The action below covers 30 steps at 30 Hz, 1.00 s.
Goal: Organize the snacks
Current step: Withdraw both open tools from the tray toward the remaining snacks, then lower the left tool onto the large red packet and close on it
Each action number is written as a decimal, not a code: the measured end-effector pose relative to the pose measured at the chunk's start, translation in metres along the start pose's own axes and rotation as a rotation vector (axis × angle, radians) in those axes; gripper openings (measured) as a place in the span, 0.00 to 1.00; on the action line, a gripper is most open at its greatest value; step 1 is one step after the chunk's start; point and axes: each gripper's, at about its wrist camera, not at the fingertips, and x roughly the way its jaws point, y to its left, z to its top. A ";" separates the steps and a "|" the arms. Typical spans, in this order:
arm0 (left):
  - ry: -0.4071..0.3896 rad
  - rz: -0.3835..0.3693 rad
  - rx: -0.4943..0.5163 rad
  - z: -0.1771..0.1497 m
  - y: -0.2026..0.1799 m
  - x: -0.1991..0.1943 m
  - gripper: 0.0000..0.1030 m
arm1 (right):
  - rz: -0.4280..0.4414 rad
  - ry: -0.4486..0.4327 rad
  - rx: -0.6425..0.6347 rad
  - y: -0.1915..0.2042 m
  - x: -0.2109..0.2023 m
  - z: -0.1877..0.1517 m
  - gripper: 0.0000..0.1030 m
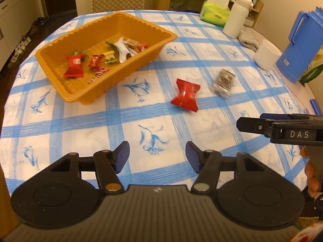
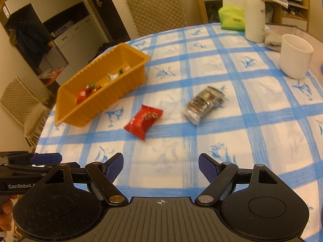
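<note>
1. Red snack packet (image 1: 185, 95) and clear silver-wrapped snack (image 1: 223, 82) lie loose on the checked tablecloth (image 1: 141, 125), near each other, beside the orange tray (image 1: 141, 64), which holds several wrapped candies.
2. White mug (image 2: 295, 55), white flask (image 2: 254, 10) and green tissue pack (image 2: 232, 18) stand at the far edge, clear of the snacks.
3. Left gripper (image 1: 157, 157) and right gripper (image 2: 160, 166): jaws released, nothing between.
4. Only the left wrist view shows the blue jug (image 1: 300, 46).

Both wrist cameras look steeply down over the checked table (image 1: 141, 121), side by side; each sees the orange tray (image 2: 125, 80) and the other's gripper edge.
</note>
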 end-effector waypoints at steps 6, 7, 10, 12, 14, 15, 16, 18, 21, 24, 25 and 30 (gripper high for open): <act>0.017 -0.020 0.035 0.000 -0.016 0.011 0.59 | -0.023 0.016 0.012 -0.011 0.000 -0.003 0.79; 0.019 -0.022 0.041 0.001 -0.019 0.012 0.60 | -0.027 0.018 0.013 -0.013 0.000 -0.004 0.79; 0.025 -0.033 0.062 0.002 -0.027 0.018 0.60 | -0.039 0.020 0.016 -0.017 -0.001 -0.004 0.79; 0.032 -0.036 0.075 0.004 -0.031 0.022 0.60 | -0.042 0.020 0.021 -0.020 -0.001 -0.003 0.79; 0.039 -0.039 0.085 0.006 -0.035 0.027 0.60 | -0.047 0.021 0.029 -0.024 -0.001 -0.003 0.79; 0.041 -0.040 0.089 0.007 -0.036 0.029 0.60 | -0.049 0.022 0.032 -0.026 -0.001 -0.003 0.79; 0.042 -0.042 0.094 0.008 -0.038 0.031 0.60 | -0.052 0.022 0.037 -0.028 -0.001 -0.002 0.79; 0.041 -0.043 0.105 0.012 -0.040 0.035 0.60 | -0.056 0.021 0.045 -0.031 -0.001 -0.001 0.79; 0.037 -0.048 0.120 0.017 -0.043 0.041 0.60 | -0.062 0.018 0.056 -0.035 -0.001 0.001 0.79; 0.031 -0.054 0.135 0.023 -0.046 0.049 0.60 | -0.070 0.015 0.067 -0.039 0.000 0.003 0.79; 0.028 -0.054 0.141 0.026 -0.047 0.052 0.60 | -0.072 0.015 0.071 -0.040 0.000 0.003 0.79; -0.004 -0.061 0.165 0.039 -0.048 0.063 0.59 | -0.082 0.011 0.093 -0.047 0.003 0.006 0.79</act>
